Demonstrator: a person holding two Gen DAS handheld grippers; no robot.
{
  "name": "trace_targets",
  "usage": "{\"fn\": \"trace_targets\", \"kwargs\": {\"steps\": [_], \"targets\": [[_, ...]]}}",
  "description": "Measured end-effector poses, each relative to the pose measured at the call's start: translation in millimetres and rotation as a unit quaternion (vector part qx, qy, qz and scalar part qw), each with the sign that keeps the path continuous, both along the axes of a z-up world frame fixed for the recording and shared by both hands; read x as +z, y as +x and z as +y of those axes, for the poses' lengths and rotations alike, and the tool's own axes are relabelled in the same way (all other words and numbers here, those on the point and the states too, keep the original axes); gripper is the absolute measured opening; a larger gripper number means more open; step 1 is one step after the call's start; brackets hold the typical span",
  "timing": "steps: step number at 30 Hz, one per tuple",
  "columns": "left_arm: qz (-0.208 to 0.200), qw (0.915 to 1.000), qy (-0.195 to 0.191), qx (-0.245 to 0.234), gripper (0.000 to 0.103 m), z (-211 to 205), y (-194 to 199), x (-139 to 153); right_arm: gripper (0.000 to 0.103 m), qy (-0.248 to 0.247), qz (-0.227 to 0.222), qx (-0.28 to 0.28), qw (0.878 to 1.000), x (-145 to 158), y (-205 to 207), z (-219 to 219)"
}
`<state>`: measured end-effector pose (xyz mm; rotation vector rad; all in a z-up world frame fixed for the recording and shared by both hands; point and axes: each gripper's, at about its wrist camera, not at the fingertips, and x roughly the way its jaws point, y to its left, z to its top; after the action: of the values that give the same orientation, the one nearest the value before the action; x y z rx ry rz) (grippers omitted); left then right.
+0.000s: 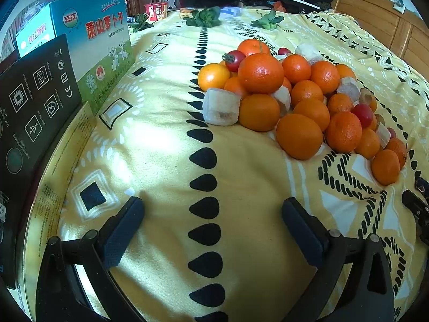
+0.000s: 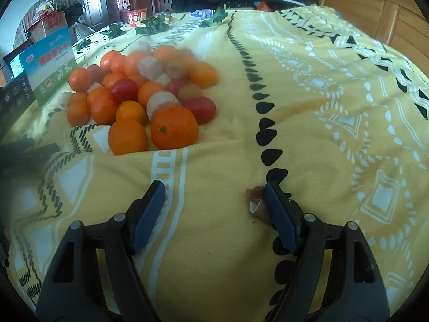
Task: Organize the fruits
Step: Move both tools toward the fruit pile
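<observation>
A heap of fruit (image 1: 295,94) lies on a yellow patterned cloth (image 1: 161,147): several oranges, red cherry tomatoes (image 1: 233,59) and peeled banana chunks (image 1: 220,106). My left gripper (image 1: 213,225) is open and empty, low over the cloth, with the heap ahead and to its right. The heap also shows in the right wrist view (image 2: 139,94), ahead and to the left of my right gripper (image 2: 214,204), which is open and empty. A small brown peel scrap (image 2: 256,201) lies against its right finger.
Cardboard boxes (image 1: 93,45) and a black box (image 1: 34,102) stand along the cloth's left edge. Leafy greens (image 1: 203,17) and a red cup (image 1: 156,10) sit at the far end. A wooden headboard (image 2: 375,16) is at the right. The other gripper's tip (image 1: 415,206) shows at the right edge.
</observation>
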<state>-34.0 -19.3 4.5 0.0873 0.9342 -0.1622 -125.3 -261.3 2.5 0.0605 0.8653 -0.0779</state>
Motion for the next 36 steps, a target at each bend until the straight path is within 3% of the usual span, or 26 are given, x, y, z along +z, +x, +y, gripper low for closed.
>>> {"fn": "trace_targets", "kwargs": {"steps": [28, 31, 36], "targets": [[0.004, 1.0, 0.003, 0.0, 0.103, -1, 2, -3, 0.086, 0.007, 0.005, 0.004, 1.0, -3, 2, 4], [0.004, 0.9999, 0.007, -0.006, 0.103, -3, -2, 5, 0.083, -0.005, -0.006, 0.008, 1.0, 9, -2, 10], [-0.018, 0.9997, -0.01, -0.013, 0.102, -4, -15, 25, 0.082, 0.032, -0.053, 0.034, 0.998, 50, 5, 14]]}}
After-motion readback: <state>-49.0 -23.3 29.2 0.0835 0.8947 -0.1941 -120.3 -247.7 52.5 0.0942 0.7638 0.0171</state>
